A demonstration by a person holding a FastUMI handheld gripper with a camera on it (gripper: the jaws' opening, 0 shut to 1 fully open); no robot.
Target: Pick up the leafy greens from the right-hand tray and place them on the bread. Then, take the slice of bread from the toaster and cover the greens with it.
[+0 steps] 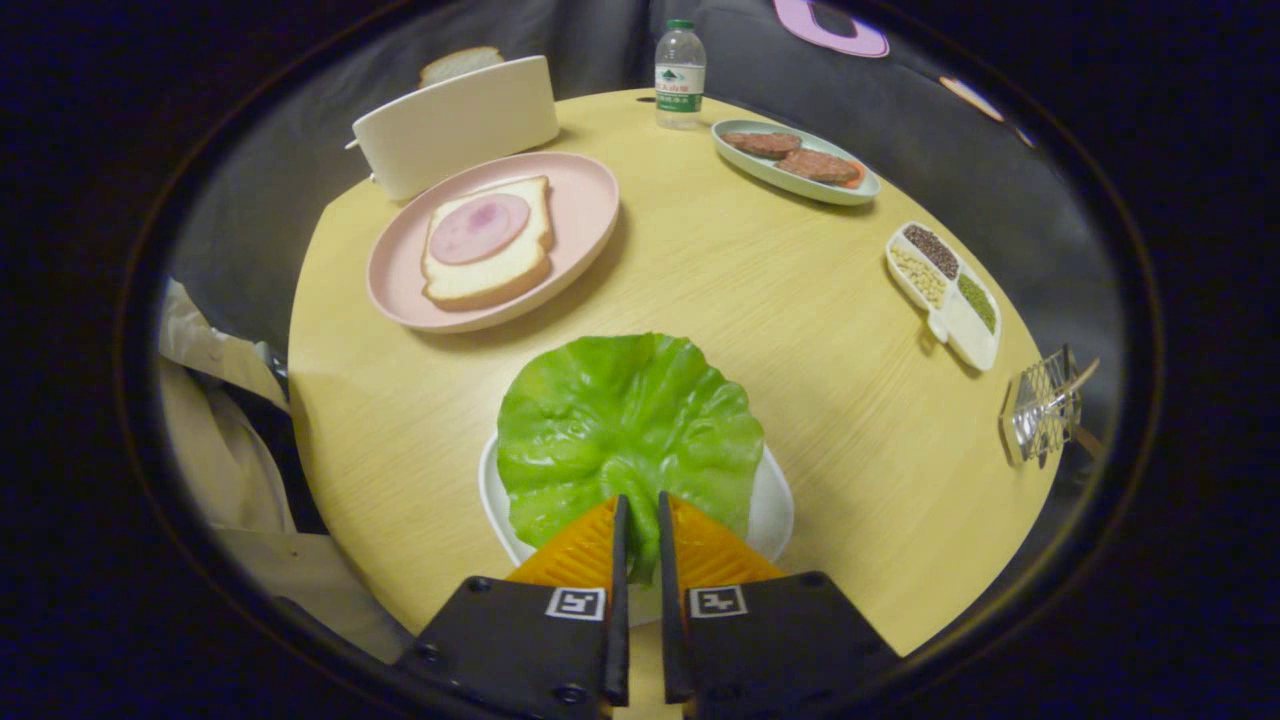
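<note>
While pinching the near edge of the leafy greens point(628, 425), claw point(640, 520) nearly closed above the white tray point(772, 505).

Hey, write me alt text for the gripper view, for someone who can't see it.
The gripper is shut on the near edge of a green lettuce leaf lying on a small white tray on a round wooden table. Beyond it, a pink plate holds bread topped with ham, in front of a white toaster holding a bread slice.
</note>
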